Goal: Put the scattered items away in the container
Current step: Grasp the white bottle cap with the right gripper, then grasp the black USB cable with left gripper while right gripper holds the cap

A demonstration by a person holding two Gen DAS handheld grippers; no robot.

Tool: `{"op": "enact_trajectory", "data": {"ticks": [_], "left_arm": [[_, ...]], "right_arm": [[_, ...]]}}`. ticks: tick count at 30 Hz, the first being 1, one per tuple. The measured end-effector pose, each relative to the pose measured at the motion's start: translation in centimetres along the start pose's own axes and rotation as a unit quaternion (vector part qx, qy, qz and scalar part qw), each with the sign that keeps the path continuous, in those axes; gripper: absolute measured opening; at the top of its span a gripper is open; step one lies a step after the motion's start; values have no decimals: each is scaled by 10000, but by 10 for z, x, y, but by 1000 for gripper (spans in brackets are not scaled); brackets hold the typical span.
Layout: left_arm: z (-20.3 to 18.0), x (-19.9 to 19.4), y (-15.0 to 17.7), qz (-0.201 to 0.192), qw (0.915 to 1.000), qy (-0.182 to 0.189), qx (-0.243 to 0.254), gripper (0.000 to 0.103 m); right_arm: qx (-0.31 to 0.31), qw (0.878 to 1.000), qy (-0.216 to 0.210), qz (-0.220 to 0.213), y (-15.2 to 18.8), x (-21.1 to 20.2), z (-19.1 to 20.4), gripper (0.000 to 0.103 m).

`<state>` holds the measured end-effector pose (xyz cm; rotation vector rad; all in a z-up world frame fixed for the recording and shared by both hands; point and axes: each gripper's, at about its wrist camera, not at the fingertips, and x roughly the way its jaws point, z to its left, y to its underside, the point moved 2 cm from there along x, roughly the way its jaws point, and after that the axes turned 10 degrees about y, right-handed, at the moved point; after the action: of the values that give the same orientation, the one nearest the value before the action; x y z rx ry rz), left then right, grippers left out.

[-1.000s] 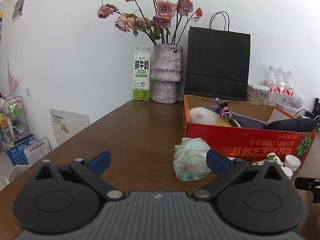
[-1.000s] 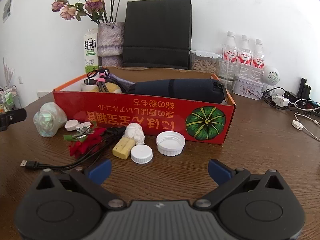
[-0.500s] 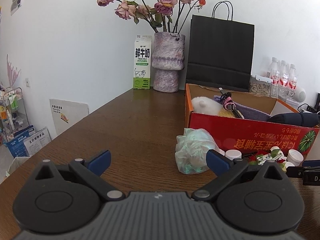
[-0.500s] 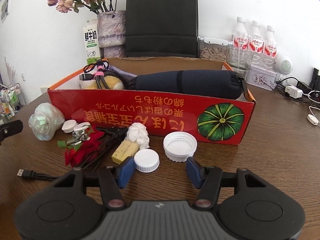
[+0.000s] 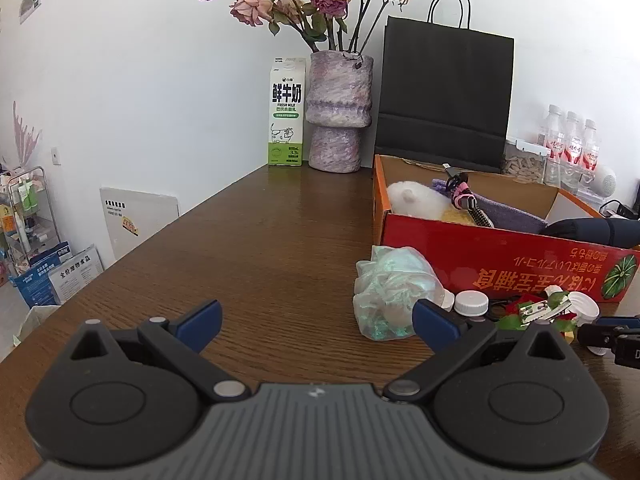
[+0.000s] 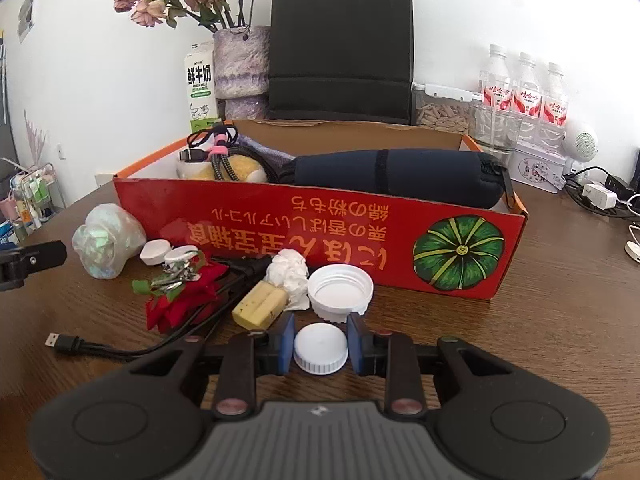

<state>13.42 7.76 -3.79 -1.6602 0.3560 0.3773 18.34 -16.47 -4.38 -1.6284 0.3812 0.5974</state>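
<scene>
A red cardboard box (image 6: 320,232) holds a dark pouch (image 6: 396,176), cables and a white plush. In front of it lie a small white cap (image 6: 320,349), a larger white lid (image 6: 341,291), a yellow block (image 6: 260,310), crumpled tissue (image 6: 289,272), a red flower clip (image 6: 180,292), a USB cable (image 6: 64,344) and an iridescent bag (image 6: 108,240). My right gripper (image 6: 320,346) is shut on the small white cap, on the table. My left gripper (image 5: 316,320) is open and empty, left of the bag (image 5: 392,300) and box (image 5: 500,256).
A milk carton (image 5: 286,112), a vase of dried roses (image 5: 338,116) and a black paper bag (image 5: 444,92) stand at the back. Water bottles (image 6: 524,88), a jar, a tin and chargers with cords (image 6: 600,196) sit right of the box.
My right gripper has moved forward and down and its jaws have closed around the small white cap. My left gripper has stayed open and shifted slightly back.
</scene>
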Motion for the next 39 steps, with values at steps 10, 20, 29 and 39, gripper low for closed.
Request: {"op": "enact_trajectory", "data": {"ticks": [10, 20, 29, 39], "left_arm": [[-24, -24, 7, -55, 9990, 415, 175, 103], [-93, -15, 12, 538, 9857, 1312, 908, 95], [-124, 17, 19, 1287, 9731, 1662, 940, 63], [-146, 23, 19, 1633, 9649, 1683, 1183, 5]], "right_arm": [[29, 9996, 64, -269, 11, -22, -11, 27], [113, 9992, 114, -361, 16, -32, -24, 27], [245, 9989, 51, -391, 18, -34, -34, 27], [205, 9987, -20, -459, 19, -38, -32, 27]]}}
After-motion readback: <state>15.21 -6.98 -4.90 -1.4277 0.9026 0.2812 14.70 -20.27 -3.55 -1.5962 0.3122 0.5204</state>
